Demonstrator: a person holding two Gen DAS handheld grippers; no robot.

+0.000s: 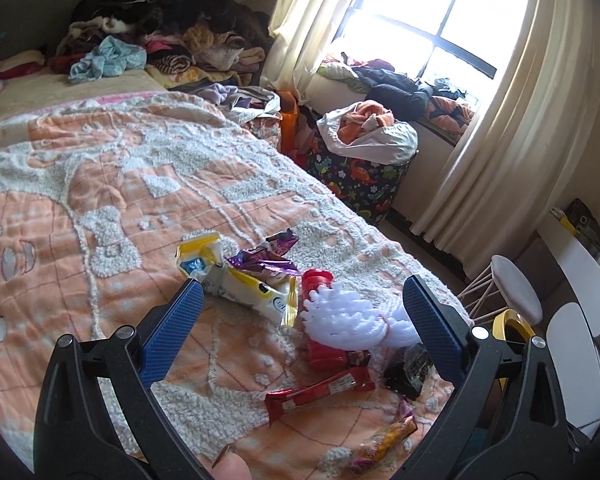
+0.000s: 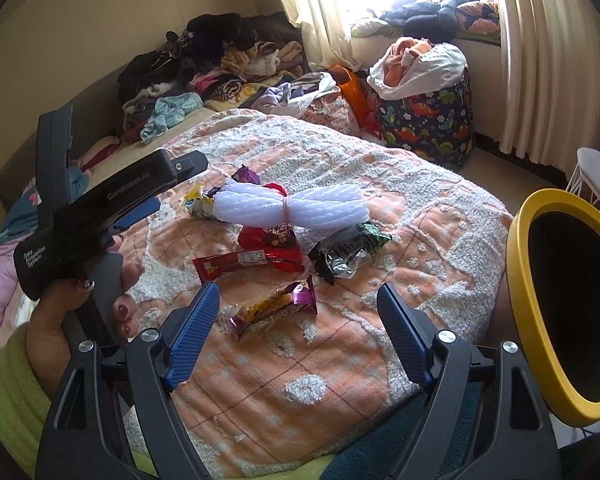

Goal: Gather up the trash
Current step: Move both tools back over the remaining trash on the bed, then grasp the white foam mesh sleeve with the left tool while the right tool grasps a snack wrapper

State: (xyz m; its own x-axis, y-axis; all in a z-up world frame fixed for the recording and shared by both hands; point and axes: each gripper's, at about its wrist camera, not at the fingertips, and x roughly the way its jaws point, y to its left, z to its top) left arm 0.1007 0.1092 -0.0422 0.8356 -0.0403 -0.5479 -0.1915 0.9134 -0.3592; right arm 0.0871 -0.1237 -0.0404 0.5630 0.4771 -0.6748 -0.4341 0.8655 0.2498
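Note:
Wrappers lie in a loose heap on the orange and white bedspread [image 1: 100, 184]. My left gripper [image 1: 302, 292] is open and empty, above a white foam net bundle [image 1: 340, 320], a yellow-white wrapper [image 1: 240, 284] and a red wrapper [image 1: 320, 392]. My right gripper [image 2: 298, 300] is open and empty, its jaws either side of a purple-yellow snack wrapper [image 2: 276, 308]. Beyond it lie the red wrapper [image 2: 236, 262], a dark green crumpled wrapper [image 2: 348, 250] and the foam net bundle [image 2: 292, 208]. A yellow-rimmed black bin [image 2: 560, 312] stands at the bed's right edge.
A pile of clothes [image 1: 160, 28] covers the bed's far end. A dinosaur-print hamper [image 1: 360, 172] stands by the curtained window. A white stool [image 1: 512, 292] and white chairs [image 1: 580, 360] stand to the right of the bed. The left gripper's body [image 2: 100, 208] shows in the right wrist view.

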